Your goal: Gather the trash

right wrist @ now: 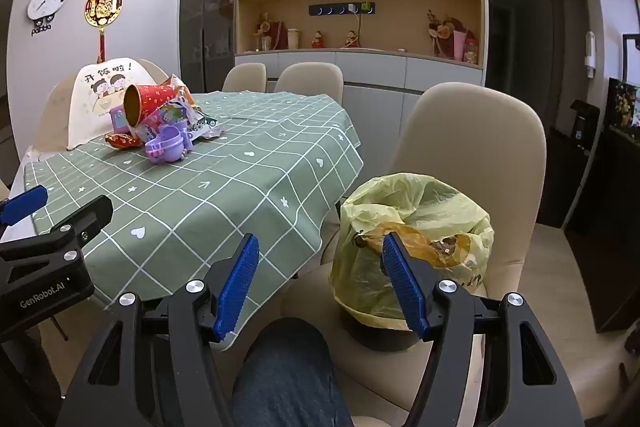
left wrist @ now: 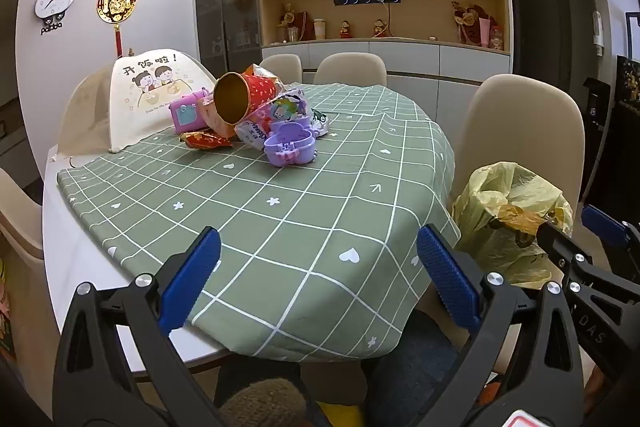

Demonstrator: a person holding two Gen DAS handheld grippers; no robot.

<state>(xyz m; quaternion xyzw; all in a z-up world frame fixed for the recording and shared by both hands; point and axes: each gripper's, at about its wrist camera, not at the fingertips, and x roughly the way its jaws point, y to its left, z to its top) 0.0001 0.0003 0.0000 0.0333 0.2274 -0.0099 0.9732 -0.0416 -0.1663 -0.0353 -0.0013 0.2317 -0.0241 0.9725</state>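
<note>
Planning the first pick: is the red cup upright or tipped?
Tipped: the red cup lies on its side atop the trash pile, its open mouth facing the camera.

"GenRobot.AI" on left gripper (right wrist: 24, 205)

a: what's between the grippers and the trash pile (left wrist: 256, 111)?

b: bare green cloth (left wrist: 280, 227), nothing on it; the pile sits at 11 o'clock.

a: anything crowding the pile?

b: the food cover (left wrist: 148, 99) touches it at 9 o'clock. at 3 o'clock, off the table edge, a chair (right wrist: 472, 147) holds the lined bin (right wrist: 416, 243).
</note>
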